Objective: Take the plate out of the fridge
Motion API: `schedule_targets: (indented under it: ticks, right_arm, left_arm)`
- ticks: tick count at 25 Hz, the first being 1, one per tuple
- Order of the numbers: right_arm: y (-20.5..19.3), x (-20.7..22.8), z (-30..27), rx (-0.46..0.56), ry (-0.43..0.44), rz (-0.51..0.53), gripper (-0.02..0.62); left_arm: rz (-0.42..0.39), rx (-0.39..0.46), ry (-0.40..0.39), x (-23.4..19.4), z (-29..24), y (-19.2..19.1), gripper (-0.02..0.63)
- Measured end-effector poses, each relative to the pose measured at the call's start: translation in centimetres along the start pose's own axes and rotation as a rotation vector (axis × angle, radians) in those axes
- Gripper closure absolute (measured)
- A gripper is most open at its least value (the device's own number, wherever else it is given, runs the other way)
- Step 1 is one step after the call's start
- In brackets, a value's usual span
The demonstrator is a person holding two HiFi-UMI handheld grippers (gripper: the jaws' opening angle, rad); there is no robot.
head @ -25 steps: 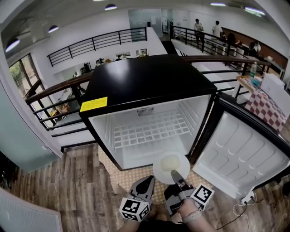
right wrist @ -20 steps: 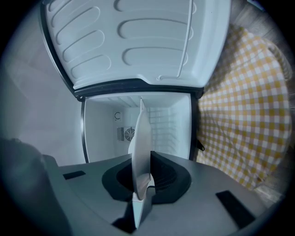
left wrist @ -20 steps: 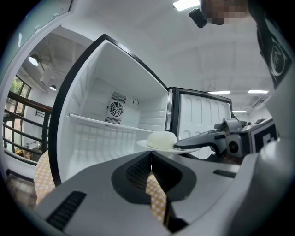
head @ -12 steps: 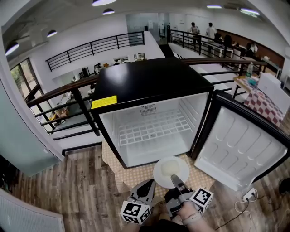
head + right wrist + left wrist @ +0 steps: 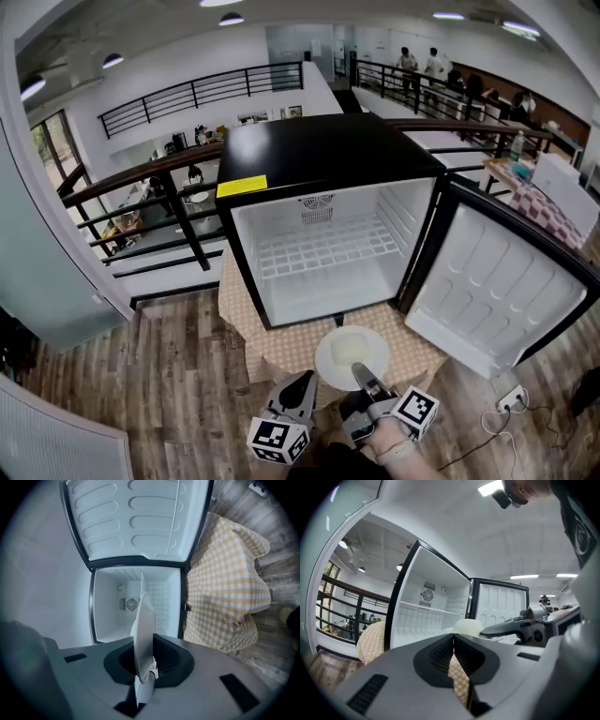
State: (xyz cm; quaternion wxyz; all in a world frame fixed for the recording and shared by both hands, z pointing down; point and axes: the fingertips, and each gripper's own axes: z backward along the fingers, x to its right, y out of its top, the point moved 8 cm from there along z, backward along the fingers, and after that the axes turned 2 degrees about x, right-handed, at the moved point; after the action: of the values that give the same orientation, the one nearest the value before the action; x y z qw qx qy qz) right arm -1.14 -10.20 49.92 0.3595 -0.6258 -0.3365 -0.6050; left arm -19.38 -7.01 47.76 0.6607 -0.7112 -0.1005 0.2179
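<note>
Jaws of the right gripper (image 5: 359,369) clamp the plate (image 5: 339,351) by its near rim, outside the open fridge (image 5: 328,155) ahead; the left gripper (image 5: 307,379) beside it has jaws closed, holding nothing.

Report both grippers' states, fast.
Left gripper: shut, nothing between its jaws.
Right gripper: shut on the plate.

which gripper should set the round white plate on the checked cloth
Probably right: the right gripper is shut on the round white plate above the yellow checked cloth; the left gripper is shut, empty.
</note>
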Motion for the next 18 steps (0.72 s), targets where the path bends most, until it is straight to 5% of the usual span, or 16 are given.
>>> schedule_targets:
  ticks: [18]
  right_arm:
    - [-4.3, 0.2, 5.9, -0.021, 0.089, 0.003, 0.546]
  left_arm:
    - [0.025, 0.036, 0.04, 2.7, 7.9, -1.6, 0.597]
